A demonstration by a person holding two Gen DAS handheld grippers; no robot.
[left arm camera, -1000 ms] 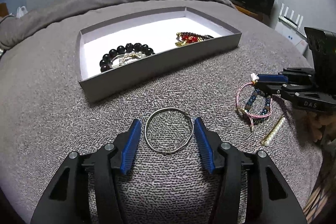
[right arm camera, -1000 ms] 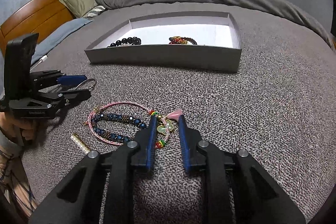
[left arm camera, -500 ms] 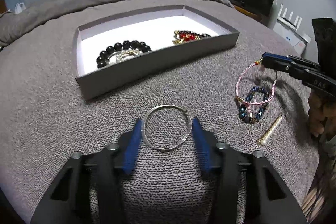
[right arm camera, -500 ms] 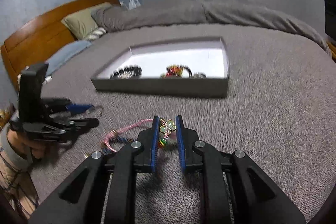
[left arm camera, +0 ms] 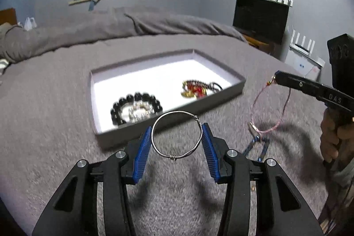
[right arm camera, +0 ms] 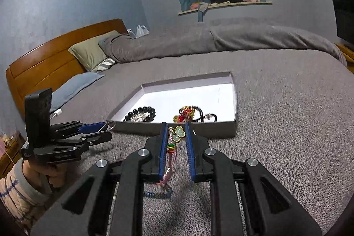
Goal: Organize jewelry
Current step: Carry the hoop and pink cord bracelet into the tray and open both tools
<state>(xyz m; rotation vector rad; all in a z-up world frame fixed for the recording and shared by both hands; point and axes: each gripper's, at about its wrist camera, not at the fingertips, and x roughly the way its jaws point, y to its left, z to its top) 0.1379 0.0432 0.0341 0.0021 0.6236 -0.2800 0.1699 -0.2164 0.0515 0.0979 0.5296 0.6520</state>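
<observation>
Between the blue pads of our left gripper [left arm camera: 176, 140] a silver wire bangle [left arm camera: 176, 133] is clamped across its width, so it stays open and lifted off the grey bedspread [left arm camera: 55, 125]. Our right gripper [right arm camera: 176, 139] pinches the pink cord bracelet [right arm camera: 170, 158] by its butterfly charm [right arm camera: 178, 134], letting the cord dangle free. Beyond both lies the shallow grey box [right arm camera: 235, 101], evidently their destination, already holding a black bead bracelet [right arm camera: 139, 113] and a red-and-gold piece [right arm camera: 188, 113].

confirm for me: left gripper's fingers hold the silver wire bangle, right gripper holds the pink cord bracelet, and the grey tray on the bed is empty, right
Not empty. The left wrist view shows the grey tray holding a black bead bracelet and a red-and-gold piece. The rest stands: the silver wire bangle and the pink cord bracelet are gripped.
</observation>
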